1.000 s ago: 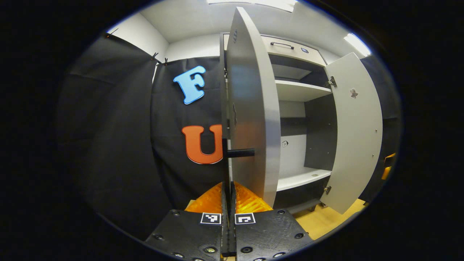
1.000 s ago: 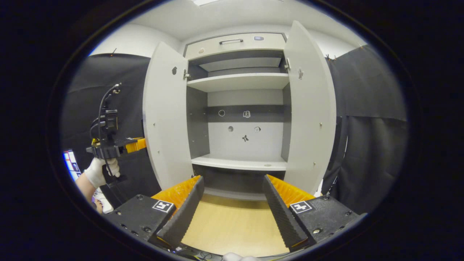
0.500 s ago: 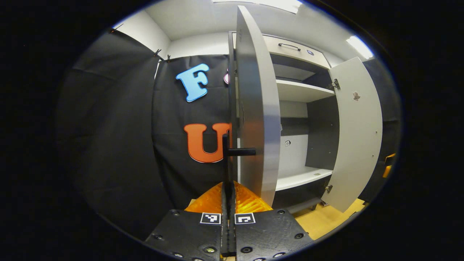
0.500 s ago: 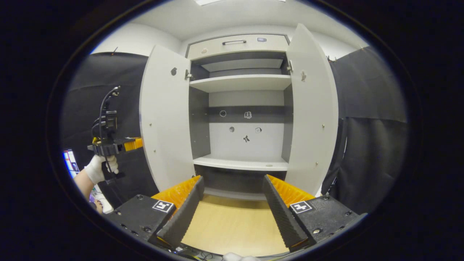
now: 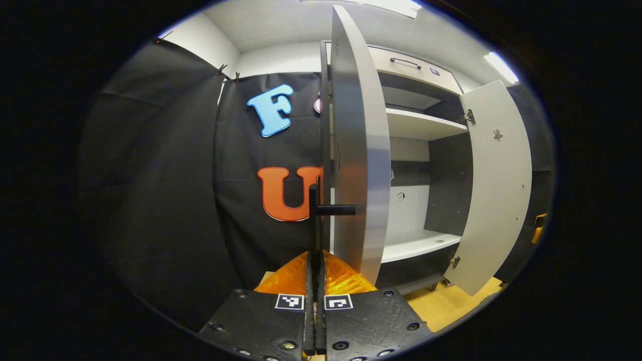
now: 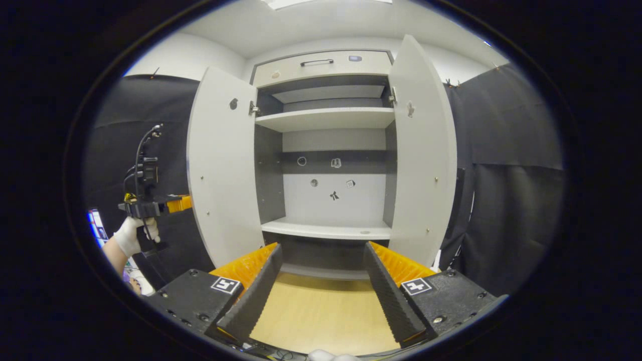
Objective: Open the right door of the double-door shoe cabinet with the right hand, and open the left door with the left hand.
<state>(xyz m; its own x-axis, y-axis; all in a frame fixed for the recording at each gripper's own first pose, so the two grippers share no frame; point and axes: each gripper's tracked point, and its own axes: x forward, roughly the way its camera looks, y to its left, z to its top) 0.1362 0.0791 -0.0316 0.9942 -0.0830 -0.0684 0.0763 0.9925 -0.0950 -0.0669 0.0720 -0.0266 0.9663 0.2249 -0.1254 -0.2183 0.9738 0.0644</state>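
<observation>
Left door handle (image 5: 315,220), a dark bar standing off the outer face of the left door (image 5: 358,150), runs down into the left gripper (image 5: 315,281), whose fingers are pressed together on it with no gap visible between them. That door is seen edge-on straight ahead in the left gripper view, swung well out from the shoe cabinet (image 6: 328,150). To do this step well, I judge the hand should follow the arc of the hinge rather than pull straight back, keeping the wrist turning with the door so the bar does not twist or slip in the clamp, and ease off as the hinge nears its limit.

The right gripper (image 6: 321,291) hangs back from the cabinet with its fingers spread wide and nothing between them, above the pale wood floor (image 6: 321,313). Beyond it, the right door (image 6: 421,160) stands fully swung out, so that half looks done. Farther left in the right gripper view, a gloved hand (image 6: 133,235) holds the left gripper just outside the left door. Inside, the lower shelf (image 6: 326,230) and upper shelf (image 6: 326,119) are bare.
</observation>
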